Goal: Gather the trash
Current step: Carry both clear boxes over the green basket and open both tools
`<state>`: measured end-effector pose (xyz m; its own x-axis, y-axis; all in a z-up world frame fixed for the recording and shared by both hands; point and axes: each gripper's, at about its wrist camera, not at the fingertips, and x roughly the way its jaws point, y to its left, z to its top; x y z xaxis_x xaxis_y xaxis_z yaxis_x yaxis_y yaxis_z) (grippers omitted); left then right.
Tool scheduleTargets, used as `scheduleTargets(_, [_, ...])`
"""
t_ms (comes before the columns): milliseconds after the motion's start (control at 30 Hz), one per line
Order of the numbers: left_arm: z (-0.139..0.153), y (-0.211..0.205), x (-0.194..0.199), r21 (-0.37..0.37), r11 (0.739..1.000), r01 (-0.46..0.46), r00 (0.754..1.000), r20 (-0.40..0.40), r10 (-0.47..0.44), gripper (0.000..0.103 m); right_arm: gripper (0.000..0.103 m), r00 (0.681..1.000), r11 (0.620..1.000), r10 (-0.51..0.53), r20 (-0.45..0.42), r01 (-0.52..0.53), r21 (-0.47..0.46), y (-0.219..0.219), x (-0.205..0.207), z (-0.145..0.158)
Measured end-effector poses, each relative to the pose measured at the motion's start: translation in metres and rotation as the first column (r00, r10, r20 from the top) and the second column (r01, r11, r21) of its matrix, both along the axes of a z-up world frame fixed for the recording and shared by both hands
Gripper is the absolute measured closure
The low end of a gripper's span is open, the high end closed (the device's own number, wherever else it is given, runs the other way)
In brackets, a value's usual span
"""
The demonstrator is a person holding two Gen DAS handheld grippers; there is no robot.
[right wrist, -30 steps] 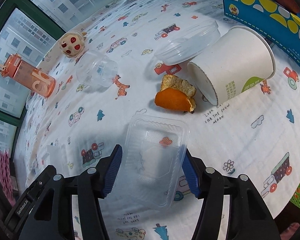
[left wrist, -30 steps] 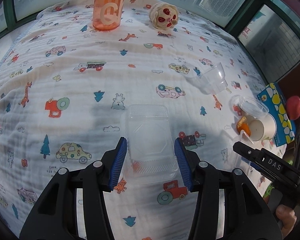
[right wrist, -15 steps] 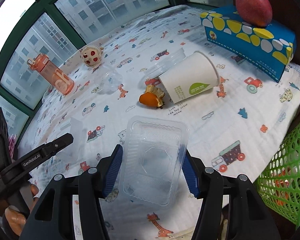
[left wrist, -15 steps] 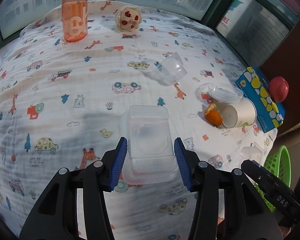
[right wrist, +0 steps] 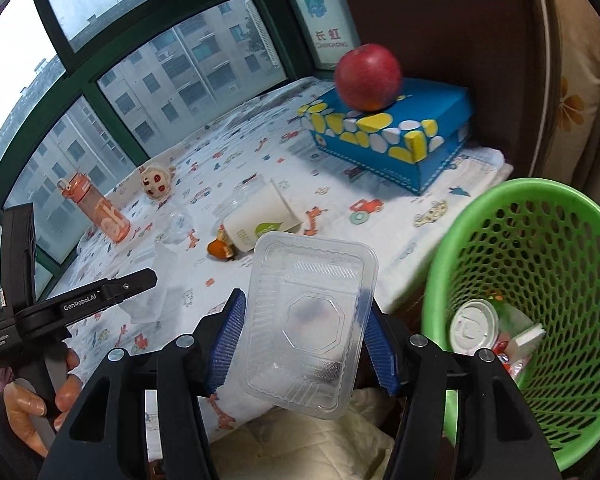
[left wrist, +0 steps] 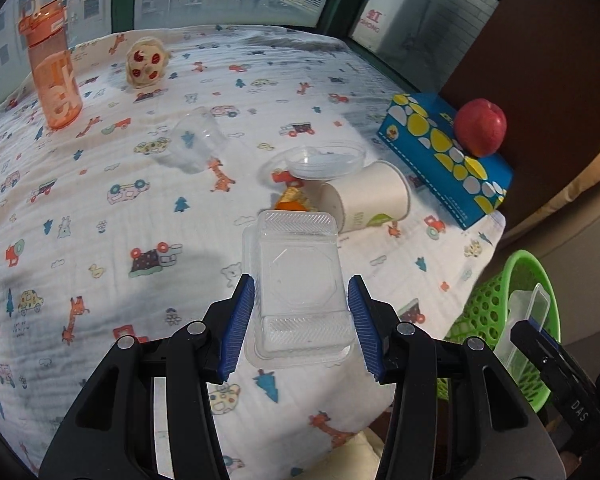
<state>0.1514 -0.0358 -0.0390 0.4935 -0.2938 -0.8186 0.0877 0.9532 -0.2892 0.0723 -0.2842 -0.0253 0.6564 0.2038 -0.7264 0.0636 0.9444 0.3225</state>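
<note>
Both jaws are shut on see-through plastic. Blue ridged pads of the left gripper [left wrist: 300, 324] squeeze a clear box [left wrist: 298, 280] with a bumpy edge and an eight-sided shape pressed in its flat face, held above the cloth [left wrist: 100, 184] in the lower middle of the frame. That cloth is white and soft with little cars and giraffes. The right gripper [right wrist: 302, 338] pinches a clear tray [right wrist: 312, 316], tilted, near the round green basket [right wrist: 540, 220] at the right of its frame. The basket is full of holes, with a white lid [right wrist: 475, 325] inside. Behind, a paper cup [left wrist: 364, 196] lies on its side by orange peel [left wrist: 294, 200]. A round red apple [right wrist: 368, 76] sits on a blue spotty box [right wrist: 392, 136].
</note>
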Motion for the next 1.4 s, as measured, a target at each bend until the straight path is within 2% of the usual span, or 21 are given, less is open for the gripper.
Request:
scheduleTargets(300, [0.017, -0.073, -0.003, 0.006, 0.992, 0.129, 0.991, 0.023, -0.129, 0.055, 0.047, 0.979, 0.977, -0.204, -0.030, 0.201, -0.067, -0.115, -0.039, -0.013])
scheduleTargets(533, [0.026, -0.121, -0.011, 0.027, 0.975, 0.220, 0.975, 0.037, -0.221, 0.055, 0.047, 0.952, 0.949, -0.302, -0.057, 0.294, -0.113, -0.163, -0.057, -0.030])
scheduleTargets(600, [0.027, -0.132, -0.013, 0.035, 0.970, 0.242, 0.969, 0.038, -0.243, 0.055, 0.046, 0.946, 0.944, -0.319, -0.063, 0.310, -0.116, -0.171, -0.060, -0.035])
scheduleTargets(700, [0.029, -0.149, -0.017, 0.037, 0.960, 0.277, 0.960, 0.038, -0.278, 0.055, 0.035, 0.938, 0.936, -0.341, -0.060, 0.333, -0.110, -0.180, -0.065, -0.038])
scheduleTargets(933, [0.029, -0.187, -0.028, 0.037, 0.933, 0.358, 0.933, 0.032, -0.359, 0.055, 0.034, 0.927, 0.924, -0.374, -0.032, 0.370, -0.092, -0.190, -0.080, -0.033])
scheduleTargets(1400, [0.004, -0.264, -0.062, 0.005, 0.837, 0.548, 0.836, -0.030, -0.547, 0.055, 0.029, 0.909, 0.909, -0.414, 0.034, 0.416, -0.038, -0.202, -0.115, -0.013])
